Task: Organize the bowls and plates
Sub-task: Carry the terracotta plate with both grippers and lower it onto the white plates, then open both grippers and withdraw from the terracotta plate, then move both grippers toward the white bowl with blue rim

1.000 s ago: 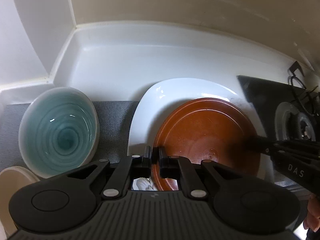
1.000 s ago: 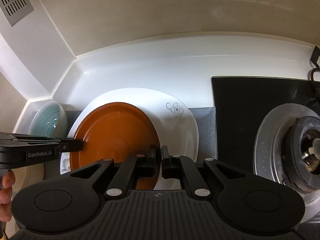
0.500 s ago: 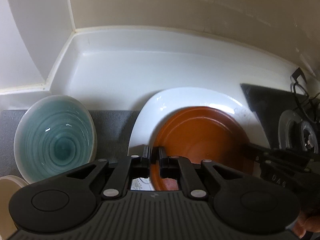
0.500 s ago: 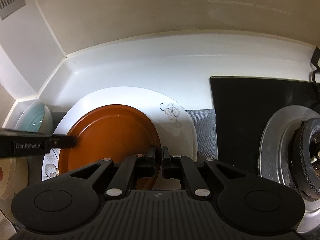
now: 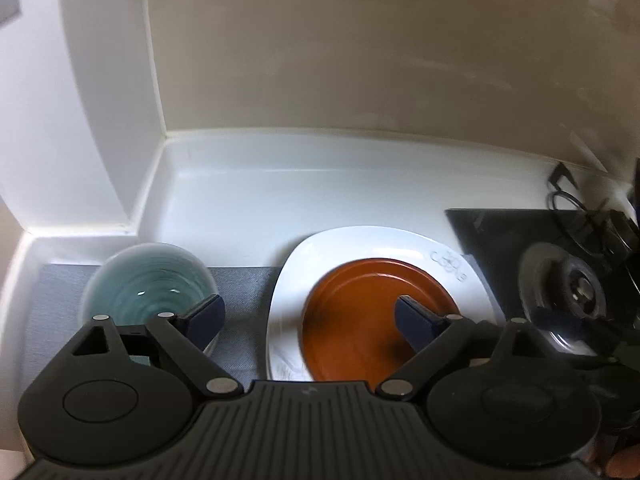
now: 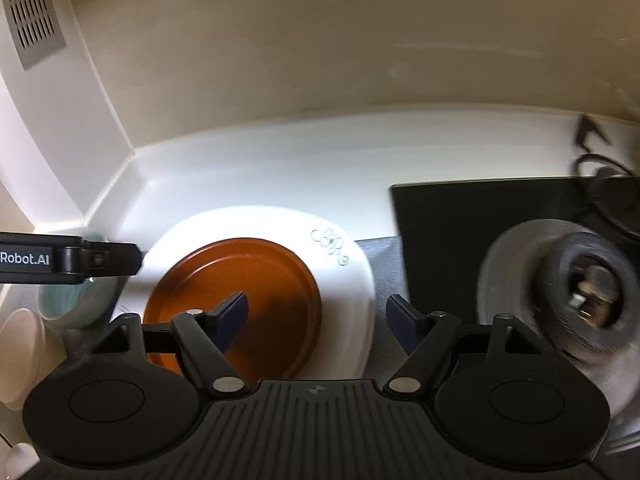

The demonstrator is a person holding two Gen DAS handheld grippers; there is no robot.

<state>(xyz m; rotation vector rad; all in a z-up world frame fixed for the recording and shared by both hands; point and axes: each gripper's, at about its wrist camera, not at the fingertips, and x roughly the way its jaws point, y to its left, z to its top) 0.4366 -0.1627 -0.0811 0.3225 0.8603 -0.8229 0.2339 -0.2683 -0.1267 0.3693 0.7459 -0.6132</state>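
Evidently the coming move turns on what lies left of the stacked plates. In the left wrist view the teal bowl [image 5: 148, 284] sits at lower left on the grey mat [image 5: 244, 300], partly behind the left tool's [image 5: 310, 316] left finger; the brown plate [image 5: 360, 320] lies right of centre, resting on the white plate [image 5: 360, 244], behind the right finger. That tool's jaws are opening, spread wide, with nothing pinched between them. The bowl lies nearer this tool than the right one.

In the right wrist view a cream dish [image 6: 24, 352] shows at the far left edge, just beside the bowl; the left wrist view does not show it. The right tool [image 6: 316, 316] is likewise opening and empty, the brown plate under its left finger and the stove burner [image 6: 576, 292] at right. Round plates offer no long axis.
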